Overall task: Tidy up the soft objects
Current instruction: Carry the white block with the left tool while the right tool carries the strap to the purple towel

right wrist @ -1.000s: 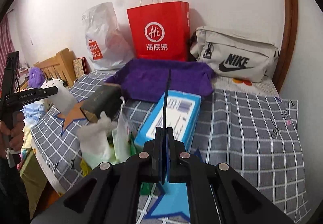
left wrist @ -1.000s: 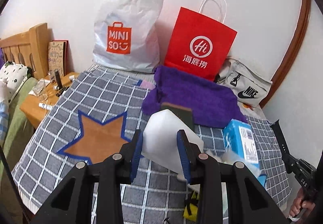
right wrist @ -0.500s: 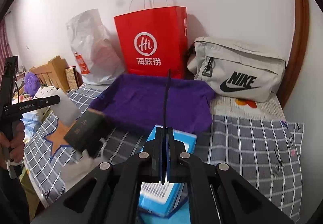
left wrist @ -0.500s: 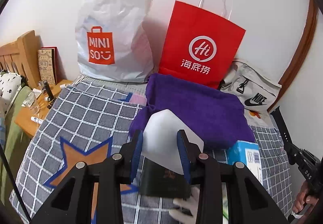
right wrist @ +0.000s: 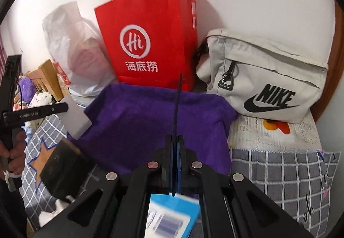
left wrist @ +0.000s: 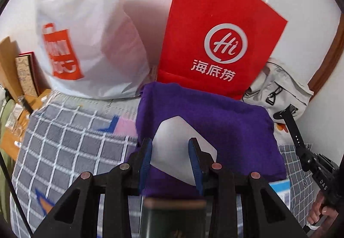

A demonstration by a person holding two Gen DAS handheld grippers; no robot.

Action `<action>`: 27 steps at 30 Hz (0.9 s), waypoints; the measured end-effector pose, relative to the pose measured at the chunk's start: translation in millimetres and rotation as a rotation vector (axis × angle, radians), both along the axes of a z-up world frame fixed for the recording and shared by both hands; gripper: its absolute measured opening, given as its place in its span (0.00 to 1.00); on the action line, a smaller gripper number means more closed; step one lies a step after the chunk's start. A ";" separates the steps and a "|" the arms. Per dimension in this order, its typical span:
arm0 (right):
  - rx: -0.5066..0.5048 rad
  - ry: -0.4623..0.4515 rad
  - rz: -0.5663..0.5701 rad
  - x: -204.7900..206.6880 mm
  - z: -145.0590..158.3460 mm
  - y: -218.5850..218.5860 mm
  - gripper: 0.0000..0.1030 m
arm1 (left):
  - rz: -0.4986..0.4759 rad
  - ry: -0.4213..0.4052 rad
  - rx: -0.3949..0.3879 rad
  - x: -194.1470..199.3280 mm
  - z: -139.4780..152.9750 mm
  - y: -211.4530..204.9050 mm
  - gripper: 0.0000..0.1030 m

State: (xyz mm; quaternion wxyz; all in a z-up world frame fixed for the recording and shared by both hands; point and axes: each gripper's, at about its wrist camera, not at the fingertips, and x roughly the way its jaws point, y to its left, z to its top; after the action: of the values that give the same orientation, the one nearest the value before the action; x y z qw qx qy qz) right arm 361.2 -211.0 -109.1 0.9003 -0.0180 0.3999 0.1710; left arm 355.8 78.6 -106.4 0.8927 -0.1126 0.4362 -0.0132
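Checked bedspread (right wrist: 286, 171), white wall behind; left tool (left wrist: 170, 152) clamps white block (left wrist: 180, 147), right tool (right wrist: 174, 150) together.

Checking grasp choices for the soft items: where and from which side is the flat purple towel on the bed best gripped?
Grip the purple towel at its near edge, coming low from the front. It lies flat on the checked bedspread, so only an edge gives the jaws a fold to pinch; the red paper bag blocks the far side.
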 end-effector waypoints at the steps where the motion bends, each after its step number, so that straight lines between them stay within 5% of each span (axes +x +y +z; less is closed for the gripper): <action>1: -0.005 0.006 -0.001 5.5 -3.4 0.7 0.03 | -0.008 0.009 -0.008 8.7 -3.9 -0.3 0.32; 14: -0.033 0.115 -0.013 48.9 -43.9 -2.4 0.03 | -0.025 0.082 -0.061 75.5 -35.1 -0.2 0.33; 27: -0.019 0.181 -0.011 62.8 -70.0 -7.4 0.03 | 0.011 0.113 -0.092 94.4 -52.4 5.1 0.35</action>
State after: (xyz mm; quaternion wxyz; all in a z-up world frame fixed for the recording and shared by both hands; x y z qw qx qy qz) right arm 424.0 -218.4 -179.2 0.8612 -0.0088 0.4812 0.1632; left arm 450.2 83.7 -158.9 0.8606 -0.1564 0.4841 -0.0222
